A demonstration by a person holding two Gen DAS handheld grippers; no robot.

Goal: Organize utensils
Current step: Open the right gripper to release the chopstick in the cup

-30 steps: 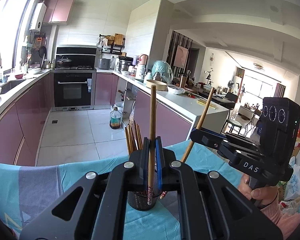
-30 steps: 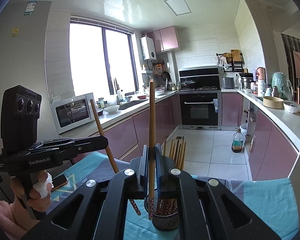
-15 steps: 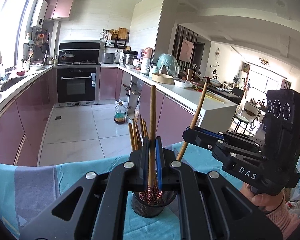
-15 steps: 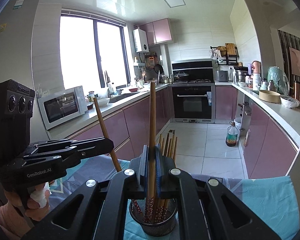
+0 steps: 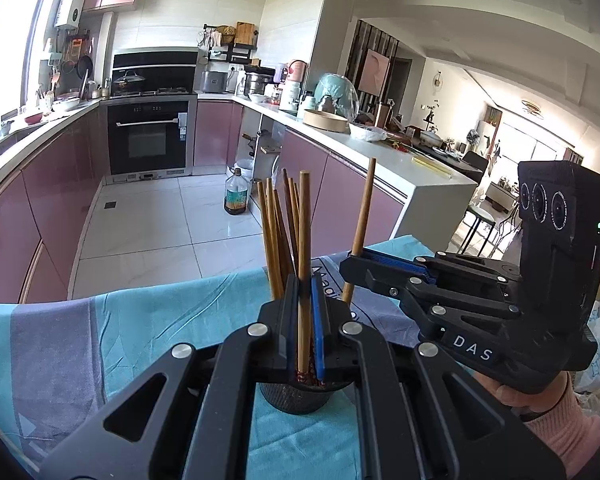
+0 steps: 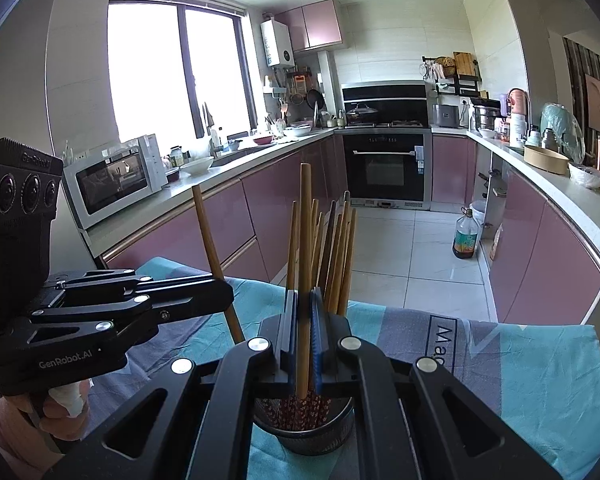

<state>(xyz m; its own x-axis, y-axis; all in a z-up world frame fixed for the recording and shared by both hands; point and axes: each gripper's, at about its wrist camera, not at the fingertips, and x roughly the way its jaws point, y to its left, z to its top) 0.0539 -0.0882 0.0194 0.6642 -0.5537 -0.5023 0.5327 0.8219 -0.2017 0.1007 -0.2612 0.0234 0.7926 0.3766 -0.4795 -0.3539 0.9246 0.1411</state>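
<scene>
Left hand-held gripper [image 5: 304,312], right hand-held gripper [image 6: 304,320]: each clamps chopstick [image 5: 303,240] over holder [image 5: 296,396].

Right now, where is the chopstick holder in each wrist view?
Left wrist: chopstick holder bottom centre, mostly hidden under the left gripper.
Right wrist: the holder bottom centre, under the right gripper, its rim showing.
Shared landmark: the black oven.

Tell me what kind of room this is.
A home kitchen, most likely: a built-in oven under a stove, a microwave on the counter by the window, and pink cabinets along the walls.
</scene>
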